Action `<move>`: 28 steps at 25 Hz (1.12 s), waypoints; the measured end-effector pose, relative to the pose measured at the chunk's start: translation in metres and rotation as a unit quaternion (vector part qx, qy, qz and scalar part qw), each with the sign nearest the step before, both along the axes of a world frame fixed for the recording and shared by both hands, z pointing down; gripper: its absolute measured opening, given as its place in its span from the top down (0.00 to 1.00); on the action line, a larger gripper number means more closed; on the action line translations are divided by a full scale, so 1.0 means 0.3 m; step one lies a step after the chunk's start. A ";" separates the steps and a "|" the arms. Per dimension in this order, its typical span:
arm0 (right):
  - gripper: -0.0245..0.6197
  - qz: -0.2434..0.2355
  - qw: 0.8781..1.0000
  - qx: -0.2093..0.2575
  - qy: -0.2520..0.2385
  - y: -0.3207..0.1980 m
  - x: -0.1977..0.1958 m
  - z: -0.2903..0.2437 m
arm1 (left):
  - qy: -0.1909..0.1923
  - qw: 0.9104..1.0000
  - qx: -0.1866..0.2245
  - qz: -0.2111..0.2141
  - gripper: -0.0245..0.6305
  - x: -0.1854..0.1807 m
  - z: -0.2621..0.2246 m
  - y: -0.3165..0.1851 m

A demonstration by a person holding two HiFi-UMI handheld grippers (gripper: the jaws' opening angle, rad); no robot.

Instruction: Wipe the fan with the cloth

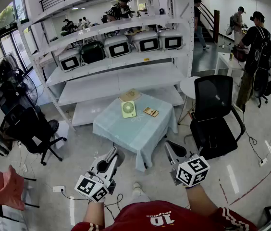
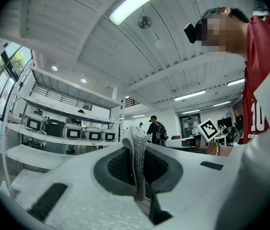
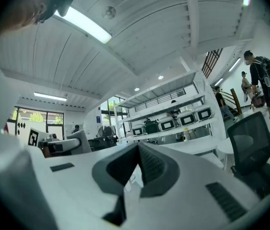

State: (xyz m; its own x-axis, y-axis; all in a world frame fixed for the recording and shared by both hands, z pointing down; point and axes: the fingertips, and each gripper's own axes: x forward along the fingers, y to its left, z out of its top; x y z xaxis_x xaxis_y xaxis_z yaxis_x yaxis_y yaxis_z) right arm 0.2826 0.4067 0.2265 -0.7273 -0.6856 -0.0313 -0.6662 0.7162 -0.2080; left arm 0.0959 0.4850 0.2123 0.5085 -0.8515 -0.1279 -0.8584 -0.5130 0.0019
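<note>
A small green fan [image 1: 129, 109] lies on a low table draped in a pale teal cover [image 1: 135, 131], a good way ahead of me in the head view. Behind it sits a tan flat object [image 1: 130, 95], and a small tan item [image 1: 151, 111] lies to its right. My left gripper [image 1: 113, 154] is held low, short of the table, shut on a strip of grey knitted cloth [image 2: 136, 150] that pokes up between its jaws. My right gripper [image 1: 168, 147] is beside it, shut with nothing in it [image 3: 139, 153]. Both point up and forward.
A black office chair [image 1: 215, 114] and a round white side table [image 1: 191, 85] stand right of the table. White shelving [image 1: 118, 76] with several boxy appliances runs behind it. Another black chair [image 1: 32, 129] is at left. People [image 1: 255, 52] stand at the far right.
</note>
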 end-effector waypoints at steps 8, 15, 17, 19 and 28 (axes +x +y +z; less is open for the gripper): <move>0.96 -0.001 1.000 0.011 0.014 0.028 -0.018 -0.007 | -0.029 0.999 0.014 0.015 0.93 0.079 -0.049 0.051; 0.96 -0.001 1.000 0.022 0.018 0.053 -0.006 -0.009 | 0.000 0.999 0.032 0.005 0.93 0.069 -0.074 0.075; 0.96 -0.010 1.000 0.025 0.012 0.058 -0.001 -0.015 | 0.008 0.999 0.032 0.003 0.93 0.070 -0.076 0.069; 0.96 -0.027 0.999 0.024 0.000 0.065 -0.004 -0.024 | 0.019 0.999 0.032 0.002 0.93 0.064 -0.077 0.068; 0.95 -0.081 0.996 -0.004 -0.045 0.014 -0.056 -0.012 | 0.024 0.998 0.053 0.028 0.93 0.039 -0.077 0.023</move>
State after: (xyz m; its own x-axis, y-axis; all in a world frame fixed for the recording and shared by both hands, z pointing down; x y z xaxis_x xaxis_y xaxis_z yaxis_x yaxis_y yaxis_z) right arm 0.2658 0.4109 0.2230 -0.8234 -0.5592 -0.0961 -0.5197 0.8113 -0.2676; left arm 0.1075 0.4920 0.1891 0.5458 -0.8026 -0.2406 -0.8288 -0.5594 -0.0138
